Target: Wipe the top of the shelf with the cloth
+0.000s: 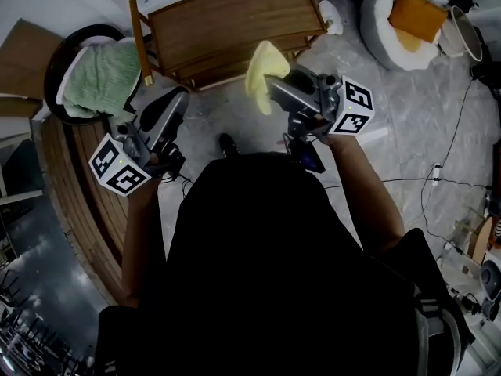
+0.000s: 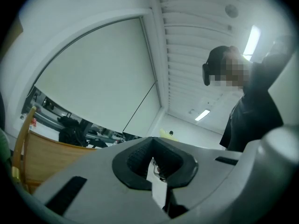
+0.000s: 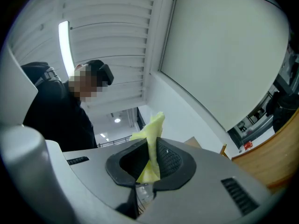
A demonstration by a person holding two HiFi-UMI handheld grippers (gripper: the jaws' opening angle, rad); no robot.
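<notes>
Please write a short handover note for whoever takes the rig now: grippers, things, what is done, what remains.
Right gripper: shut on the yellow cloth, held up in the air, not on the shelf top.
Left gripper: shut, nothing between its jaws.
Wooden shelf: straight ahead of the person.
Done: cloth in grip. Left: lower it onto the top and wipe.

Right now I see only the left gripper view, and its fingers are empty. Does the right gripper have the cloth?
Observer: Yes, the right gripper is shut on the yellow cloth.
Operator: Where is the shelf?
Observer: The wooden shelf stands ahead of both grippers; the cloth is not yet on its top.
Operator: What is left of me?
Observer: A green towel in a round dark-rimmed container.
</notes>
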